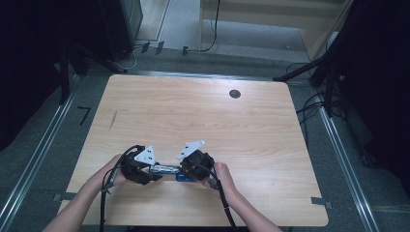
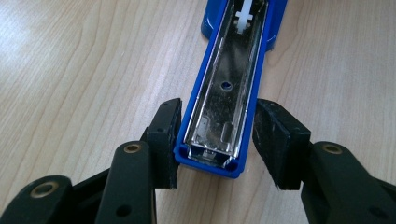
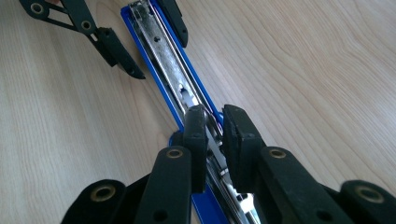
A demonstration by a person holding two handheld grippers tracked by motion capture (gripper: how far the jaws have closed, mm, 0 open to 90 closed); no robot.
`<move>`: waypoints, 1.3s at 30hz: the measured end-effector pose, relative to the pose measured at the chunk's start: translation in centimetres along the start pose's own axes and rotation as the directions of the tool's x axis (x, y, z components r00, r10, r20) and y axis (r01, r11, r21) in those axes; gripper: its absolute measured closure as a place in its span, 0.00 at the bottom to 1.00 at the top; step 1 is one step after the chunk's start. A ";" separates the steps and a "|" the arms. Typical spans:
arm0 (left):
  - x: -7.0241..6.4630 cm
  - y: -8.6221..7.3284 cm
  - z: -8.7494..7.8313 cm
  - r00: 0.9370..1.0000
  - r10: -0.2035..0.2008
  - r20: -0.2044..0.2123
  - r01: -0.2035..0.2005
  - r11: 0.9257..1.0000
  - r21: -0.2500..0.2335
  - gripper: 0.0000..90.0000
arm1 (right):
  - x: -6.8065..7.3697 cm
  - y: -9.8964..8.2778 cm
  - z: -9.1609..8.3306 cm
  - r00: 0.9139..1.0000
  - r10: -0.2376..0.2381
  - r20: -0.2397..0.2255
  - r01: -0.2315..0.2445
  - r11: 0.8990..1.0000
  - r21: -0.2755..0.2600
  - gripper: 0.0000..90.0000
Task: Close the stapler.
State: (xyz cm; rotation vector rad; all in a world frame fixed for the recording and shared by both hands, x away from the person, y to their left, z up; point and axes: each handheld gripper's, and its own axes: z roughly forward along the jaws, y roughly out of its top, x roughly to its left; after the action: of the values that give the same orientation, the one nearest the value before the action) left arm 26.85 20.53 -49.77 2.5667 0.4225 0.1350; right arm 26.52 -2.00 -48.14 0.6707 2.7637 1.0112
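1. A blue stapler (image 1: 169, 169), opened flat, is seen on the worktop (image 1: 251, 125) at lower centre of the high view.
2. Its front end is straddled by the left tongs (image 2: 217, 140), spread, one pad clear.
3. Its metal rail (image 3: 212, 135) is pinched by the right tongs (image 3: 215, 126).

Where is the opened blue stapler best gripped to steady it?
Grip the blue stapler across its long side walls near the open metal channel's end, coming in along its length as the left gripper does. The straight, parallel walls suit flat pads, likely resisting twist.

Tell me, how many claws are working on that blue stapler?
2. The left claw straddles the blue stapler's front end; the right claw pinches its metal rail farther back.
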 end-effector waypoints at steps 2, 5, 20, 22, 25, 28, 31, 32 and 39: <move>0.0 0.0 -0.1 1.000 -0.006 -0.008 0.006 1.000 -0.015 0.64 | 0.1 0.3 0.3 1.000 -0.005 0.004 0.005 1.000 -0.001 0.90; 0.0 0.0 -0.4 1.000 0.001 -0.011 -0.002 1.000 -0.030 0.67 | 0.2 0.8 0.6 1.000 -0.021 -0.002 0.021 1.000 -0.004 0.90; -0.4 0.6 -1.3 0.999 0.038 -0.012 -0.039 0.997 -0.063 0.68 | 1.0 1.9 1.2 0.999 -0.043 0.008 0.043 0.999 -0.008 0.93; -0.4 0.7 -1.6 0.999 0.032 -0.007 -0.032 0.996 -0.082 0.67 | 0.9 1.9 1.1 0.999 -0.045 0.007 0.045 0.999 -0.016 0.93; -0.4 0.7 -1.7 1.000 0.022 -0.010 -0.023 0.996 -0.085 0.65 | 0.8 1.8 0.9 0.999 -0.042 0.002 0.042 0.999 -0.022 0.93; -0.3 0.5 -1.7 1.000 0.008 -0.004 -0.009 0.996 -0.088 0.63 | 0.8 1.7 0.8 0.999 -0.033 -0.002 0.033 0.999 -0.028 0.93; -0.1 0.1 -1.5 0.999 -0.021 0.028 0.024 0.994 -0.103 0.63 | 0.8 1.6 0.6 1.000 -0.027 -0.002 0.027 0.999 -0.032 0.93; -0.2 0.1 -1.2 1.000 -0.023 0.020 0.025 0.995 -0.100 0.63 | 0.8 1.6 0.5 1.000 -0.027 -0.005 0.026 0.999 -0.034 0.93; -0.9 0.7 -0.4 1.000 -0.008 -0.018 0.005 0.983 -0.184 0.72 | 0.8 1.3 0.0 1.000 -0.030 -0.007 0.029 0.998 -0.047 0.93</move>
State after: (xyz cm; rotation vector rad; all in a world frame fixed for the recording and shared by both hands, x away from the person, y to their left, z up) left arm 26.10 19.92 -49.05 2.3843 0.4055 0.1864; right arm 26.30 -0.80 -47.29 0.6188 2.7389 1.0712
